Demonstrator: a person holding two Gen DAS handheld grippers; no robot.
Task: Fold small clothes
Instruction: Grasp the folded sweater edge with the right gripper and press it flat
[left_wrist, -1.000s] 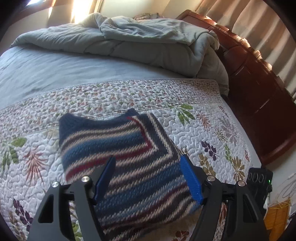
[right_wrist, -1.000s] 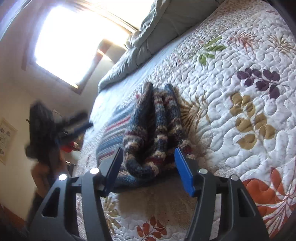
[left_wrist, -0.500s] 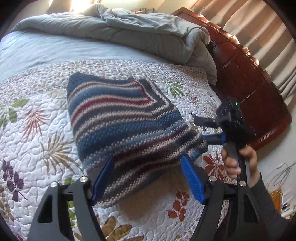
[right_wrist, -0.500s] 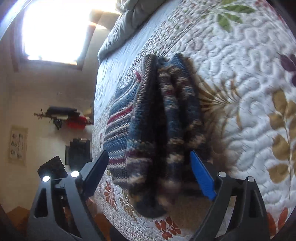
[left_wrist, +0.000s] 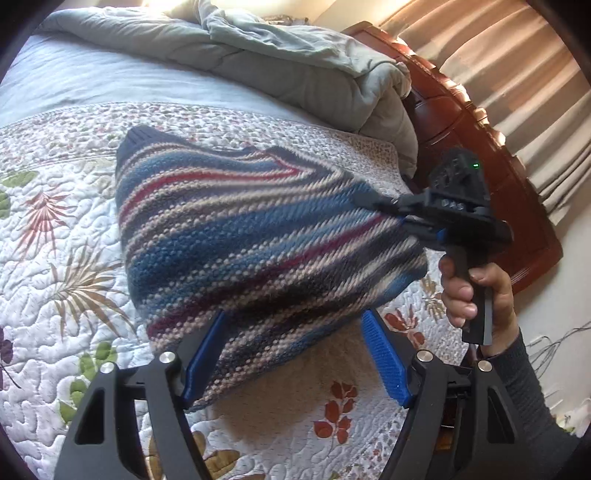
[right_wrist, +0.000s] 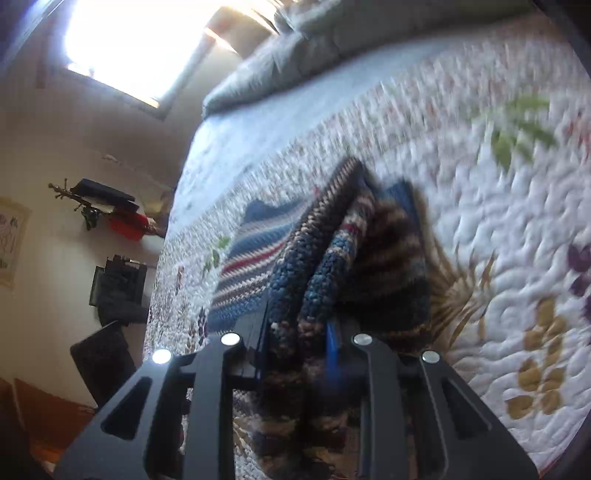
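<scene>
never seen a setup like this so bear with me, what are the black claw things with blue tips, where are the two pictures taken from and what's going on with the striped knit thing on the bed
There is no robot here. A person holds a hand-held gripper in each hand, a black two-finger clamp with blue pads, and each one carries a wide-angle camera that looks out along its fingers.

The left wrist picture looks across a bed covered by a floral quilt, with a grey comforter bunched at the far end. On the quilt lies a folded striped sweater. The left hand-held gripper is open, with the sweater's near edge between its fingers, not pinched.

At the right of that picture you see the person's right hand holding the right hand-held gripper at the sweater's side.

The right wrist picture is that gripper's own view: its jaws are closing on the sweater's stacked layers.
</scene>
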